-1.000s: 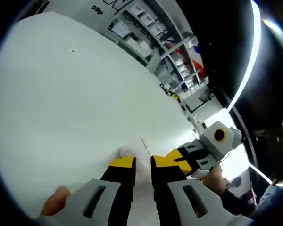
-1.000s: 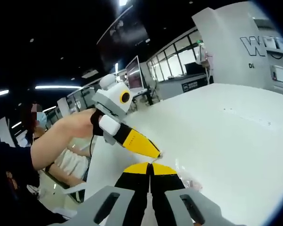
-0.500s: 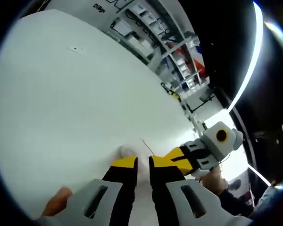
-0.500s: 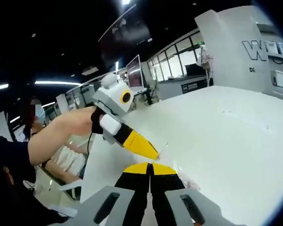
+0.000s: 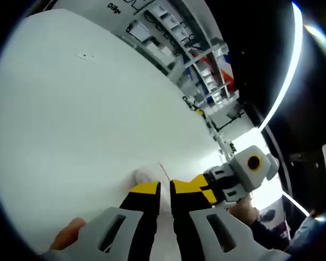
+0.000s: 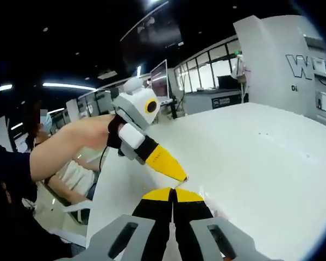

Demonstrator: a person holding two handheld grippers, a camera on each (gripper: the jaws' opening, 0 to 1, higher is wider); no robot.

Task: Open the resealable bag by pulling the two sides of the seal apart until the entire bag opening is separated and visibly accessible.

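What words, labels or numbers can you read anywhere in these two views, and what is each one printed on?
"W", large dark outline letters cut off at the edge, on the white wall panel behind the table.
"Di", small dark print, the rest too blurred to read, on that same panel below the large letters.
The dark sign on the cabinet under the windows: too small to read.

The clear plastic resealable bag (image 5: 145, 175) pretty much vanishes against the white counter (image 5: 70, 119), with its seal tucked behind the black-and-yellow fingers (image 6: 158, 197), so can't tell if it's open.
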